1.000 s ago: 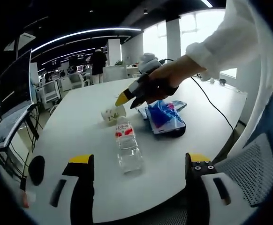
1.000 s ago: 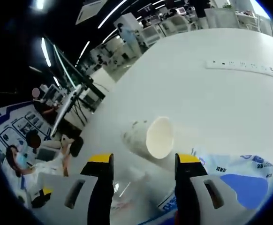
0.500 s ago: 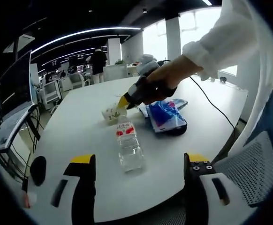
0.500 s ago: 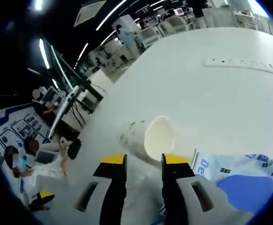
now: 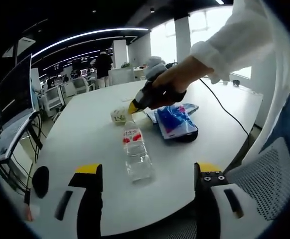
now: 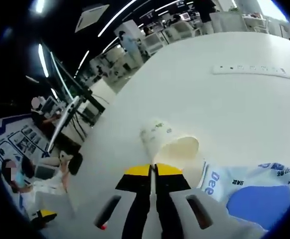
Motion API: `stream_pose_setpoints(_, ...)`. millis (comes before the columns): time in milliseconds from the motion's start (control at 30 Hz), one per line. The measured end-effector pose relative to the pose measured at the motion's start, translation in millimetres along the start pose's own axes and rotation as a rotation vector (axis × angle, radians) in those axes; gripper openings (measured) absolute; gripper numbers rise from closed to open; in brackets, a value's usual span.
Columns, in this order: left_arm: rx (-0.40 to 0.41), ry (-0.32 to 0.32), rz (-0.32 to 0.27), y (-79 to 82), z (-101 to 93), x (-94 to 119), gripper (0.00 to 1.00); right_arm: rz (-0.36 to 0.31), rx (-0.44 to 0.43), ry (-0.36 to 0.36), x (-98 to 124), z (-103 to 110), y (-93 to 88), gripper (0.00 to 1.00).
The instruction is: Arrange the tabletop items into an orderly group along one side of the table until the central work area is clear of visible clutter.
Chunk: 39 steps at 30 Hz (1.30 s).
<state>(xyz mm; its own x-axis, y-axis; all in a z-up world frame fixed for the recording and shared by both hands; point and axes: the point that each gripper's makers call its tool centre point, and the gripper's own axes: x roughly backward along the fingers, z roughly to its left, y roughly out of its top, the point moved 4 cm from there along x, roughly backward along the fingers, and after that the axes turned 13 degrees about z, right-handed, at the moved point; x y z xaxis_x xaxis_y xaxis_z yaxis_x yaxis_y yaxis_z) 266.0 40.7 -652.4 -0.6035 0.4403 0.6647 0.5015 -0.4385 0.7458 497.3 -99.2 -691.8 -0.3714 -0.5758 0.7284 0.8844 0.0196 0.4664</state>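
Right gripper view shows the right gripper [image 6: 153, 172] with its yellow-tipped jaws pressed together on the near rim of a paper cup [image 6: 169, 142] lying on its side on the white table [image 6: 244, 107], beside a blue-and-white packet [image 6: 244, 191]. The pinch on the thin rim looks shallow, so a slow lift would suit. Left gripper [image 5: 147, 172] waits with jaws spread, near a plastic bottle [image 5: 135, 152]. Behind lies an open office with strip lights.
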Motion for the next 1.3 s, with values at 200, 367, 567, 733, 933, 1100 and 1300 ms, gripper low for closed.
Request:
stream_pose_setpoints(200,-0.005,0.001,0.003,0.0,-0.3,0.2,0.76,-0.005,-0.002,0.021,10.3,-1.1,5.3,0.0)
stream_pose_setpoints(367,-0.006,0.002,0.007,-0.4,-0.2,0.3,0.76,-0.021,0.0,0.027,25.6,-0.8,10.4,0.0)
stream_pose_setpoints(567,-0.015,0.003,0.006,-0.3,-1.0,0.5,0.76,-0.022,0.053,0.023,44.2,3.3,14.3,0.0)
stream_pose_setpoints(733,-0.023,-0.002,0.009,-0.5,-2.5,1.0,0.75,-0.009,0.136,-0.001,62.4,6.4,12.0,0.0)
stream_pose_setpoints(933,-0.037,-0.009,0.006,0.2,-5.2,1.8,0.75,-0.008,0.226,-0.052,86.4,10.2,7.3,0.0)
stream_pose_setpoints(1100,-0.051,-0.018,0.007,0.0,-8.2,2.6,0.74,-0.03,0.246,-0.066,105.7,18.4,3.5,0.0)
stream_pose_setpoints(1300,-0.078,-0.034,0.002,0.9,-14.0,4.8,0.74,-0.054,0.349,-0.13,129.5,29.2,4.9,0.0)
